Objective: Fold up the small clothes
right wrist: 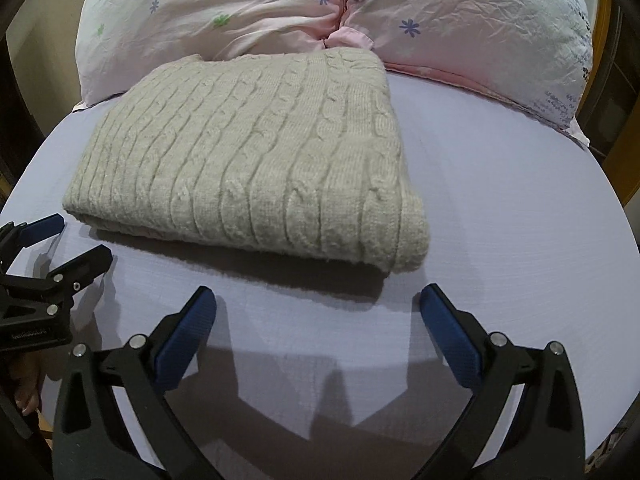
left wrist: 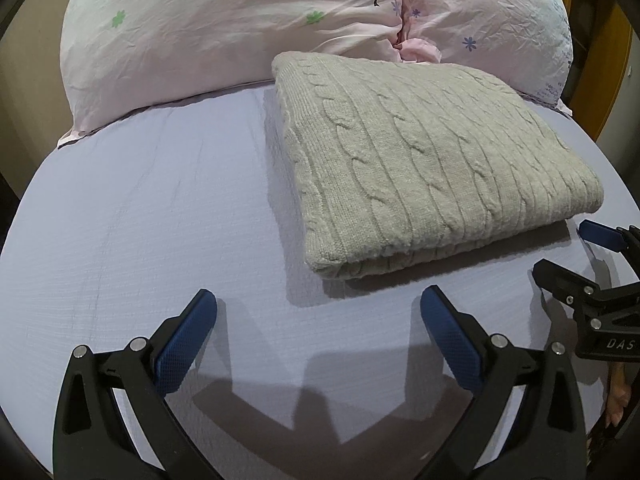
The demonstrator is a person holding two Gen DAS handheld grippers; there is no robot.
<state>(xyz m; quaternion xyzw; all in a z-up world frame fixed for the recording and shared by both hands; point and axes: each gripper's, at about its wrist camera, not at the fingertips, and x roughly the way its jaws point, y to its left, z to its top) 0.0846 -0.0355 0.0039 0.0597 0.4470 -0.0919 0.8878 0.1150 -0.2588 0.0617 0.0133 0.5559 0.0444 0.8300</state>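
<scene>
A beige cable-knit sweater (left wrist: pixel 420 160) lies folded in a neat rectangle on the lilac bed sheet (left wrist: pixel 140 220); it also shows in the right wrist view (right wrist: pixel 260 160). My left gripper (left wrist: pixel 318 300) is open and empty, just short of the sweater's near edge. My right gripper (right wrist: pixel 318 298) is open and empty, also just short of the near edge. The right gripper shows at the right edge of the left wrist view (left wrist: pixel 560 252). The left gripper shows at the left edge of the right wrist view (right wrist: pixel 80 236).
Two pink flowered pillows (left wrist: pixel 220 28) (right wrist: pixel 460 20) lie at the head of the bed, touching the sweater's far edge. A wooden frame (right wrist: pixel 616 160) stands beyond the bed's right side. Bare sheet (right wrist: pixel 520 200) lies on both sides of the sweater.
</scene>
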